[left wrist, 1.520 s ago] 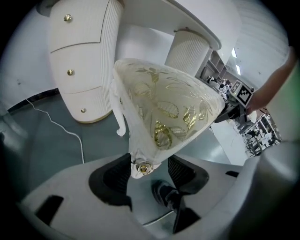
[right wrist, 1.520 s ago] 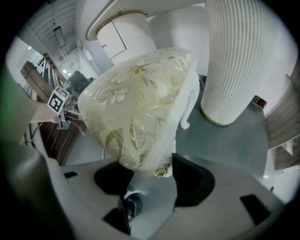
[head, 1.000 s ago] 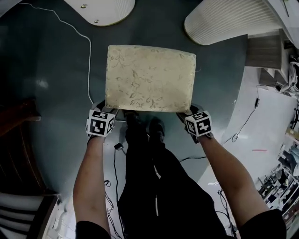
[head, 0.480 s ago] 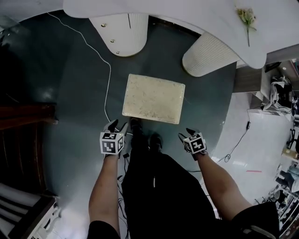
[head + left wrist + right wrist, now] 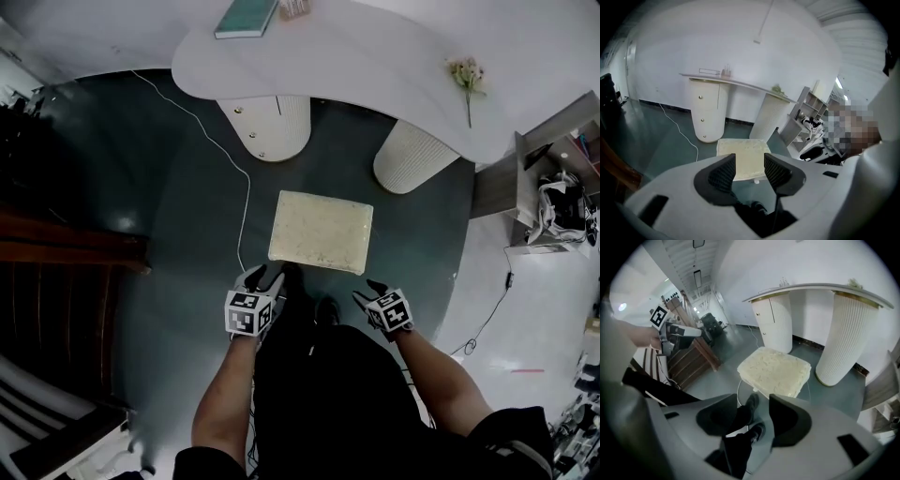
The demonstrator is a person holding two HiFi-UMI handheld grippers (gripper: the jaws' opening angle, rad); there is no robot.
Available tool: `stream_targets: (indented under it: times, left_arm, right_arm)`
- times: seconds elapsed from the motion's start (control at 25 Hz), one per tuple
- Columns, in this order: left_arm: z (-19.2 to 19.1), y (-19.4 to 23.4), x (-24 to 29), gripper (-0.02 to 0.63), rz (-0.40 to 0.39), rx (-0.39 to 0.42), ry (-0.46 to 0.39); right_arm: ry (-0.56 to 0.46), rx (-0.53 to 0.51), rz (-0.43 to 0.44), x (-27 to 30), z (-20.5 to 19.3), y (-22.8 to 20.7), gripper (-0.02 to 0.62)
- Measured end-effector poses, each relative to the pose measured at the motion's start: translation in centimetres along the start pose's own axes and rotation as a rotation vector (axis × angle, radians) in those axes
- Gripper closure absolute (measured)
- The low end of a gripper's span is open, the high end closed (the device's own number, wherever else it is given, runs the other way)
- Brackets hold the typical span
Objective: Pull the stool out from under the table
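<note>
The stool (image 5: 321, 232) with its cream patterned cushion stands on the dark floor, just in front of the white table (image 5: 375, 66) and its two ribbed pedestals. My left gripper (image 5: 261, 279) hangs above the floor near the stool's near left corner, apart from it. Its jaws are open with nothing between them and have just been closing partway. My right gripper (image 5: 367, 292) hovers off the near right corner, also open and empty, its jaws slightly narrowed. The stool (image 5: 740, 152) lies well beyond the left gripper (image 5: 750, 168). The right gripper (image 5: 759, 416) frames the person's shoes, with the stool (image 5: 774, 371) beyond.
A white cable (image 5: 239, 178) runs across the floor left of the stool. A green book (image 5: 246, 17) and a flower sprig (image 5: 466, 75) lie on the table. Dark wooden furniture (image 5: 66, 253) stands at the left, a shelf unit (image 5: 553, 187) at the right. The person's legs (image 5: 323, 375) are between the grippers.
Both grippers have lifted away from the stool's near corners and now hang apart from it. The view has risen, so the stool looks smaller and the table top has come into sight.
</note>
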State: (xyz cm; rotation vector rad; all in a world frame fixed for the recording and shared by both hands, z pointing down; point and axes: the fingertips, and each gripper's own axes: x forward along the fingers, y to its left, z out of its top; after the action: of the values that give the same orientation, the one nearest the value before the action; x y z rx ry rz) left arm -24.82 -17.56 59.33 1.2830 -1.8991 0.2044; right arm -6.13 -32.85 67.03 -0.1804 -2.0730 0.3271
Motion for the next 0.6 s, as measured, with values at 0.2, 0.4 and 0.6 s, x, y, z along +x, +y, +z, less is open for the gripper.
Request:
stream_targets:
  times: [0.2,0.4,0.6]
  left_arm:
    - [2.9,-1.6,-4.4,0.419,0.001,-0.087,-0.076]
    - [6.7,-2.5,-9.5,0.434,0.049,-0.138,-0.154]
    - [8.9,-3.6,-12.0,0.442,0.054,-0.084,-0.166]
  right_arm:
    - [-0.051,0.013,0.032,-2.7,0.7,1.9,0.380]
    - [-0.127,0.003,0.035,-6.0,2.6,2.0,0.385]
    - [-0.228,0.033,0.009,-9.8,5.6,1.6,0.388]
